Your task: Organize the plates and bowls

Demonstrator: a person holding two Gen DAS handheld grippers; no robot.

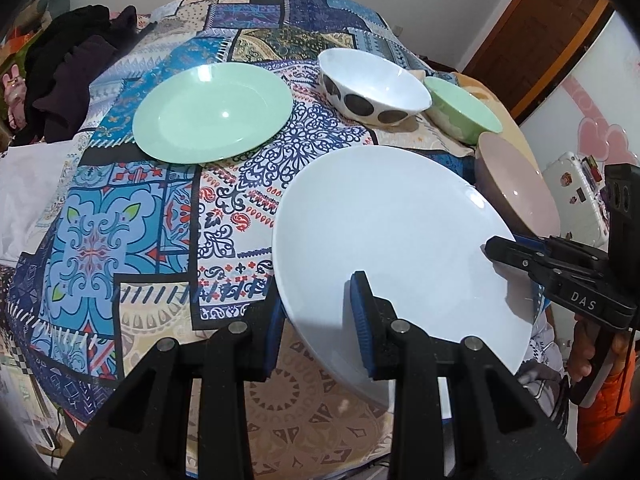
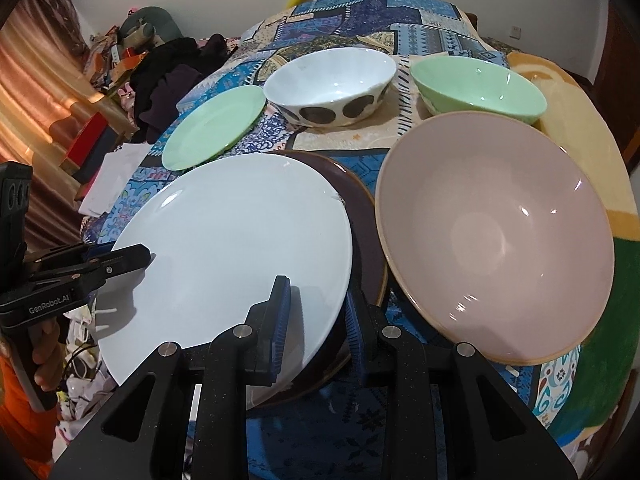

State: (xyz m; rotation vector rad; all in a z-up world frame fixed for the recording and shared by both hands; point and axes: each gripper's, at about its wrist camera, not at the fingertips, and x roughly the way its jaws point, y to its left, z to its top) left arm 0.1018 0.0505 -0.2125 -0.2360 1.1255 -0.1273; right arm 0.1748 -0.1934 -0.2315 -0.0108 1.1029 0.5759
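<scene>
While both claws pinch its rim, white plate sits btwn them.

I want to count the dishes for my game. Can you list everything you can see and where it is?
white plate: one, white, held by its rim over the dark plate
dark plate: one, brown, beneath the white plate
green plate: one, green, far left
spotted bowl: one, white with dark dots, back
green bowl: one, green, back right
pink bowl: one, pink, near right
tablecloth: one, blue patchwork
left gripper: black, gripping the white plate
right gripper: black, gripping the white plate
</scene>
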